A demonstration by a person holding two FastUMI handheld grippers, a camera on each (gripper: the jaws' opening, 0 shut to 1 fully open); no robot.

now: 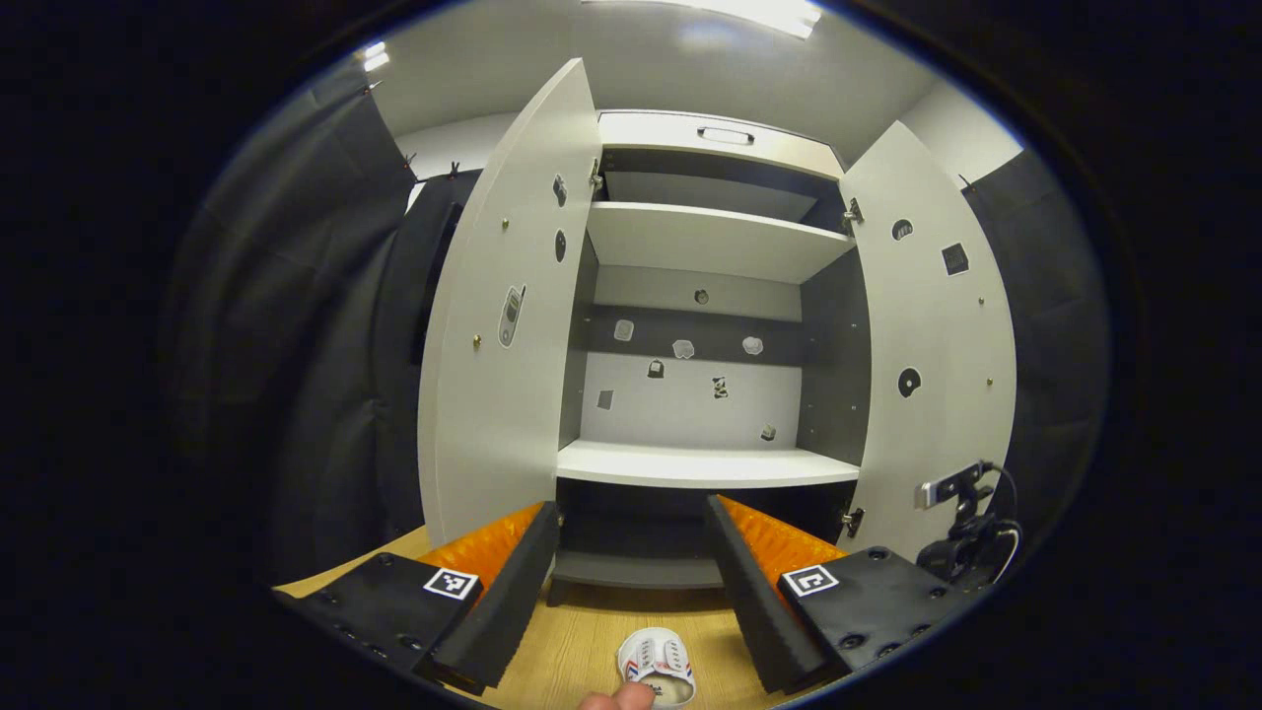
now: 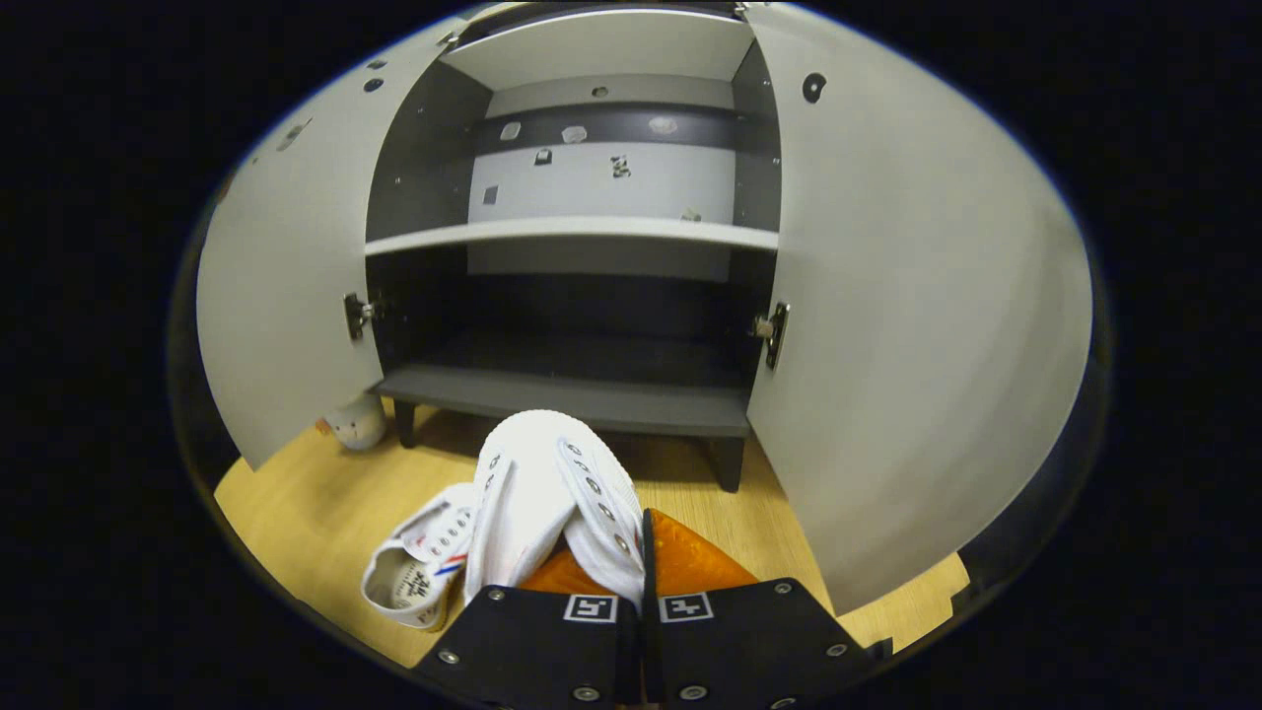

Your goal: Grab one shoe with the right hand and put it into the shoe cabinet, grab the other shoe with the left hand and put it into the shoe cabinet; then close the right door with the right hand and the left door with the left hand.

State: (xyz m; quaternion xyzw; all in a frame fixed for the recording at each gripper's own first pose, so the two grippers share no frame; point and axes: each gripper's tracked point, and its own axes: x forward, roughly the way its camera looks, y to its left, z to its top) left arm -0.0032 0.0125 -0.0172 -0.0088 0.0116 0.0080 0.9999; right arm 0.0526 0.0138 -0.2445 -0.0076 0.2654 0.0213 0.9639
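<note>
In the right gripper view, my right gripper is shut on the side wall of a white canvas shoe, toe pointing at the shoe cabinet's dark bottom shelf. The other white shoe lies on the wooden floor just left of it, opening upward. In the left gripper view, my left gripper stands open, facing the cabinet, with that floor shoe below and between its fingers, untouched. Both cabinet doors, the left door and the right door, stand wide open.
White shelves inside the cabinet hold nothing. A small white figure sits on the floor under the left door. A camera on a small stand is by the right door. A fingertip shows at the bottom edge.
</note>
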